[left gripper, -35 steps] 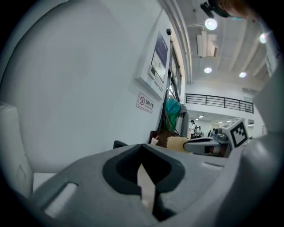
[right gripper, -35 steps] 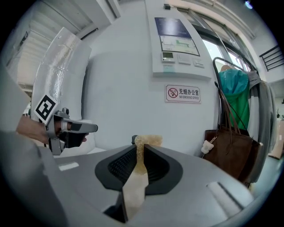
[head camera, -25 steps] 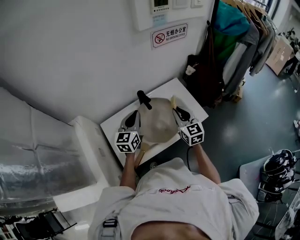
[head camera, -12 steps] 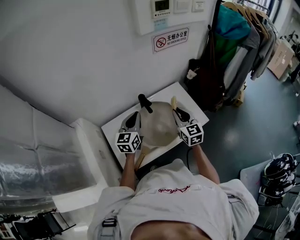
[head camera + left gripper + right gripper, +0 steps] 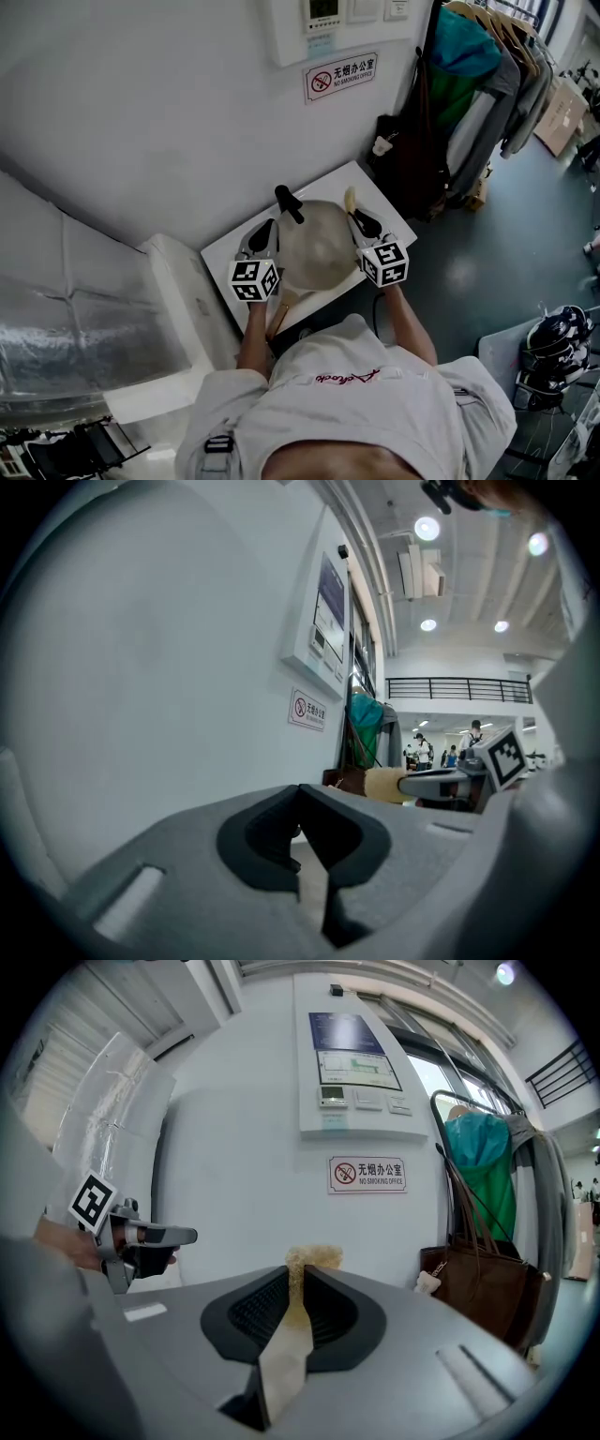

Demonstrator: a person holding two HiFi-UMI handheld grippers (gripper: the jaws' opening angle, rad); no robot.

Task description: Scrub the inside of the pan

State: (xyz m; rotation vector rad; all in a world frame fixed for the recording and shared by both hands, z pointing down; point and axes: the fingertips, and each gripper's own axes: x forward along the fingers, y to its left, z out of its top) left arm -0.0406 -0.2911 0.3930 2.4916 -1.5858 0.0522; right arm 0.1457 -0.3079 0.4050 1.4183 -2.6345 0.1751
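In the head view a round, pale pan (image 5: 314,248) rests on a small white table (image 5: 373,190). A black handle (image 5: 288,202) sticks out at its far side and a wooden handle (image 5: 279,311) at its near side. My left gripper (image 5: 264,231) is by the pan's left rim. Its jaws (image 5: 300,794) are shut, and I can make out nothing held between them. My right gripper (image 5: 356,218) is at the pan's right rim, shut on a yellowish scrub sponge (image 5: 349,200) whose fuzzy end (image 5: 312,1258) pokes past the fingertips. Neither gripper view shows the pan.
The table stands against a white wall with a no-smoking sign (image 5: 341,74) and a control panel (image 5: 354,1072). Hanging clothes (image 5: 478,66) and a dark bag (image 5: 403,150) are to the right. A white block (image 5: 178,309) and plastic sheeting (image 5: 66,309) lie to the left.
Both grippers have edged slightly away from the person, the right one carrying the sponge. The pan has not moved.
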